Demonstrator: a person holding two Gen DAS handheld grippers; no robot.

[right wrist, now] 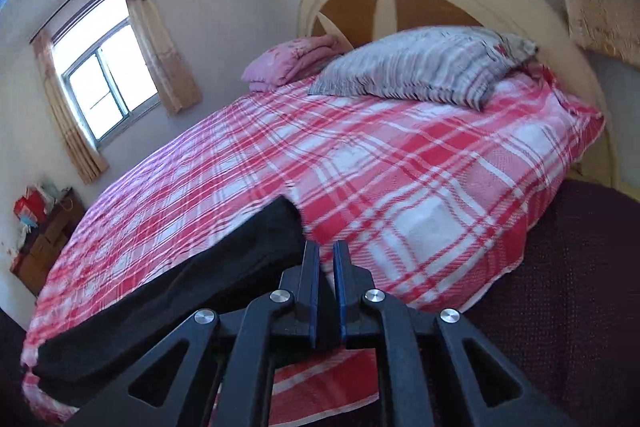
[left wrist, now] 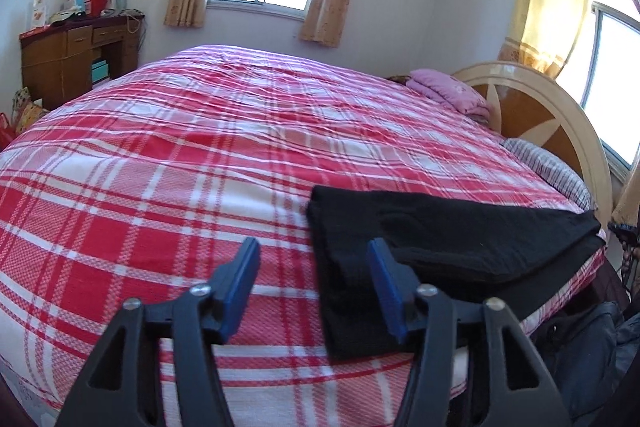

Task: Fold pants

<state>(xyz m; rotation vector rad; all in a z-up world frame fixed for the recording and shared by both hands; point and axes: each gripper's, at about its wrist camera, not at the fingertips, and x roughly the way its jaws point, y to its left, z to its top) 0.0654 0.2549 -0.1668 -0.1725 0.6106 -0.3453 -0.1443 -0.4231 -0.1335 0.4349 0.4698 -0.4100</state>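
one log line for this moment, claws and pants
left claw: open, empty, over pants' left end | right claw: nearly shut, empty | black pants: folded, flat on plaid bedspread

The right gripper [right wrist: 326,259] is hiding part of the black pants [right wrist: 192,287]; desk clutter [left wrist: 86,1] is staying too small to identify.

Left gripper [left wrist: 314,269], right gripper [right wrist: 326,263]: black plastic linkage arms, silver pivot screws, blue pads on jaws.

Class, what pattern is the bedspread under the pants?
Red, pink and white plaid bedspread, clearest in the left wrist view.
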